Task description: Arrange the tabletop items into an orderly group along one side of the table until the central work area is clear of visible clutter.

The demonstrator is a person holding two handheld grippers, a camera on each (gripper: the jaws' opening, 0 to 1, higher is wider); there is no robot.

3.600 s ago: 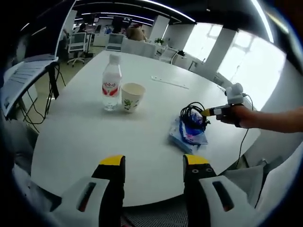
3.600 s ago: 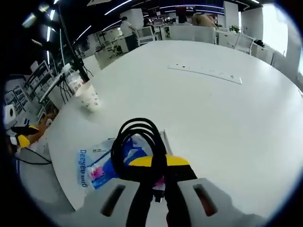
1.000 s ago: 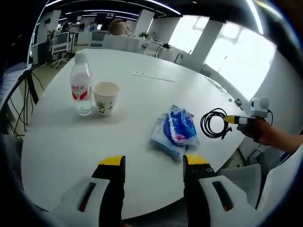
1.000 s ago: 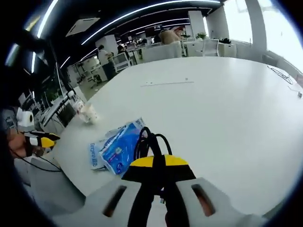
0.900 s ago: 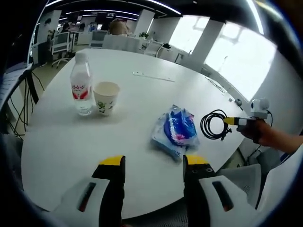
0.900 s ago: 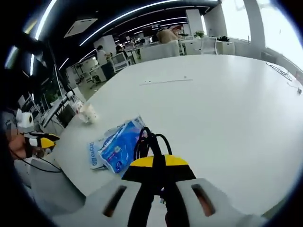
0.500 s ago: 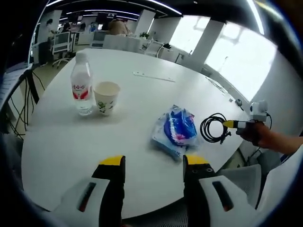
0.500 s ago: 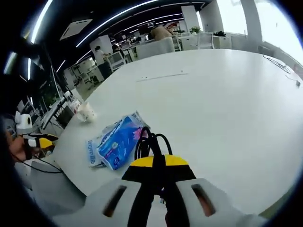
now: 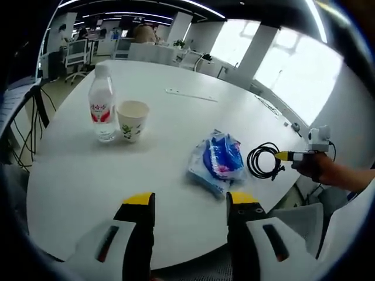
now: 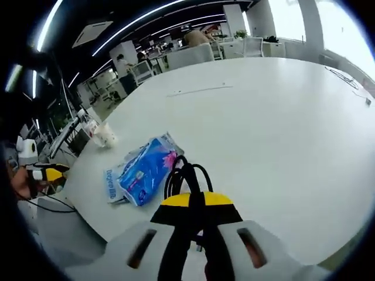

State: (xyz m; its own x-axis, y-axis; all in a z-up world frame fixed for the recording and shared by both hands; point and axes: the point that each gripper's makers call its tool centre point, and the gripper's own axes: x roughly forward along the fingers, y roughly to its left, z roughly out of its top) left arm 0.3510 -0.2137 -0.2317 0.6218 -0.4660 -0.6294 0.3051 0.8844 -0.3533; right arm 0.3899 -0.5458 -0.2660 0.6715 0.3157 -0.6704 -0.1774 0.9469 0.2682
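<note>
On the round white table (image 9: 176,120) stand a clear water bottle (image 9: 102,103) with a red label and, beside it, a paper cup (image 9: 132,120). A blue plastic packet (image 9: 217,161) lies nearer the table's right edge. My right gripper (image 10: 197,202) is shut on a coiled black cable (image 10: 184,175), which hangs just beside the blue packet (image 10: 140,170); the coil (image 9: 262,160) and that gripper (image 9: 285,156) show at the right of the left gripper view. My left gripper (image 9: 190,200) is open over the near table edge, with nothing between its jaws.
A long flat strip (image 9: 191,95) lies on the far part of the table. Office chairs and desks (image 9: 135,50) stand behind it. Cables hang off a stand (image 9: 35,117) at the left. A person's arm (image 9: 345,175) holds the right gripper.
The right gripper with the cable has sunk slightly toward the table by the packet. The left gripper, bottle, cup and packet have stayed where they were.
</note>
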